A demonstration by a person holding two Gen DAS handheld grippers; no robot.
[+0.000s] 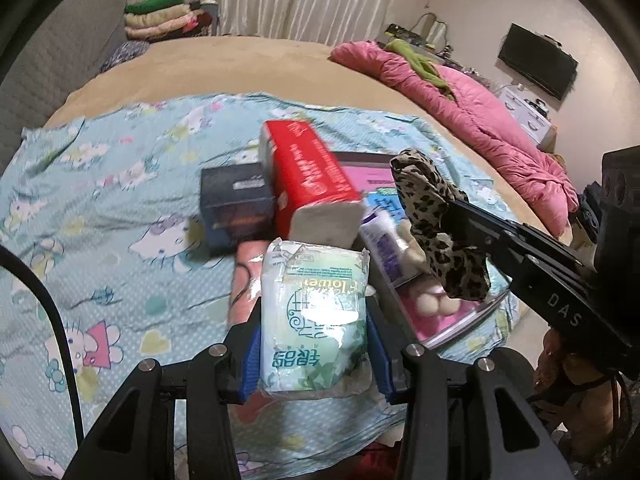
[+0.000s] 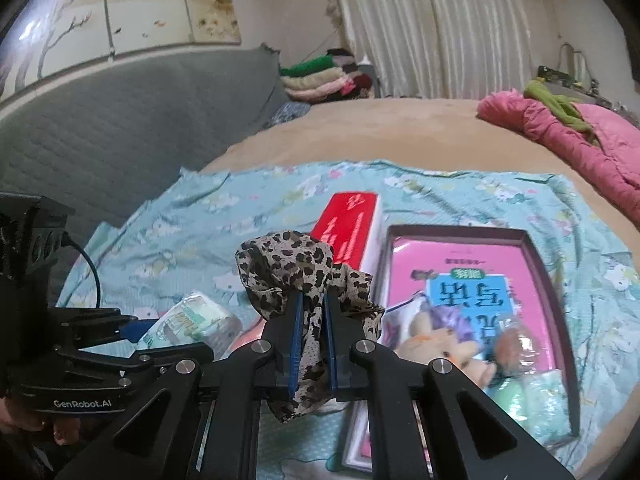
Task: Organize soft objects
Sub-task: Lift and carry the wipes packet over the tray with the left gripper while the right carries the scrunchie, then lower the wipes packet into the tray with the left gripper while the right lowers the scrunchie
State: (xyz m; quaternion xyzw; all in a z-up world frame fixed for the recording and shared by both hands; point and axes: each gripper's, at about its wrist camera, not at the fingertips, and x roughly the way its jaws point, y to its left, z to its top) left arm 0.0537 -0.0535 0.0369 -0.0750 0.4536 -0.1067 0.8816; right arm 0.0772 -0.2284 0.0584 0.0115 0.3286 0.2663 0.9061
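My left gripper (image 1: 314, 336) is shut on a pale green tissue pack (image 1: 314, 312) and holds it above the Hello Kitty cloth; the pack also shows in the right wrist view (image 2: 192, 326). My right gripper (image 2: 312, 312) is shut on a leopard-print scrunchie (image 2: 296, 268), which hangs to the right in the left wrist view (image 1: 436, 216), over the edge of a shallow box (image 2: 560, 292). The box holds a pink book (image 2: 460, 264), a plush toy (image 2: 440, 348) and a pale green pack (image 2: 532, 396).
A red tissue pack (image 1: 308, 172) and a dark box (image 1: 236, 208) lie on the blue cloth (image 1: 100, 220). A pink quilt (image 1: 480, 112) lies at the bed's right edge. Folded clothes (image 1: 164, 20) are stacked by the headboard.
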